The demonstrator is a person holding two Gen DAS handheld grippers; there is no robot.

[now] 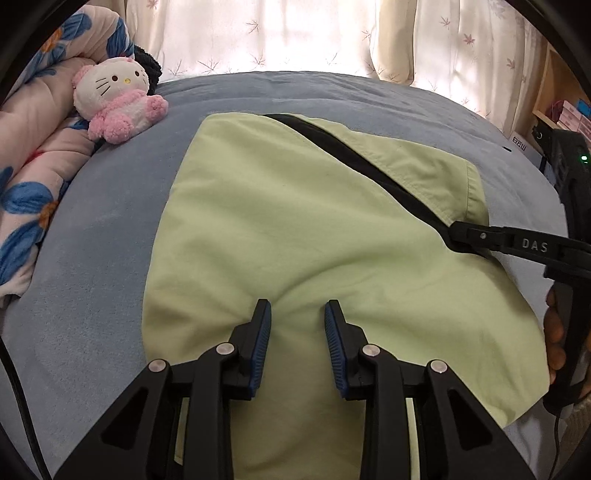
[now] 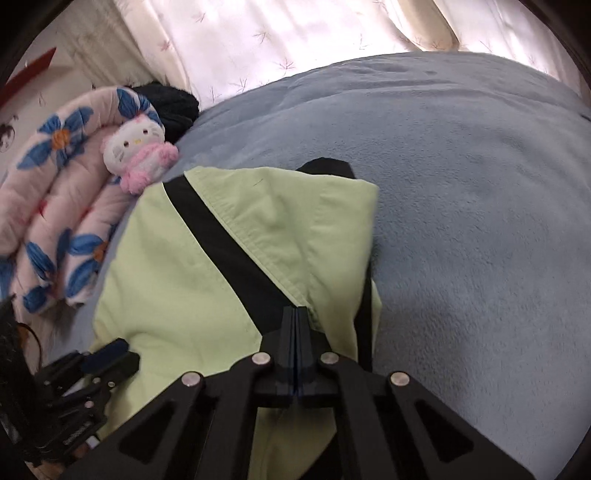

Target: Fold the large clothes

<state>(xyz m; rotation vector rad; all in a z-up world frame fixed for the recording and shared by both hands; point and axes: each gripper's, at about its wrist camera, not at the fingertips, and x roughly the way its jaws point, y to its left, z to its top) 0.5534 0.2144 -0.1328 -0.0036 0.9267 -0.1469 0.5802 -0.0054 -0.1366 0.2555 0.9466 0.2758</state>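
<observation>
A pale green garment (image 1: 295, 221) (image 2: 166, 277) with a black strip (image 1: 351, 155) (image 2: 229, 258) lies spread on the blue bed cover. In the left wrist view my left gripper (image 1: 297, 314) hovers low over the garment's near part. Its blue-padded fingers (image 1: 263, 332) stand apart, with cloth showing flat in the gap. It also appears at the lower left of the right wrist view (image 2: 107, 354). My right gripper (image 2: 295, 312) (image 1: 456, 238) is shut on the garment's edge, where the black strip meets the green hem. A hand (image 1: 554, 332) holds its handle.
A pink and white plush cat (image 1: 118, 99) (image 2: 140, 155) leans on a rolled floral quilt (image 1: 29, 147) (image 2: 55, 221) at the left. The blue bed cover (image 1: 110, 258) (image 2: 480, 221) stretches wide to the right. Curtains (image 1: 295, 33) hang behind, and a shelf (image 1: 565, 107) stands at the far right.
</observation>
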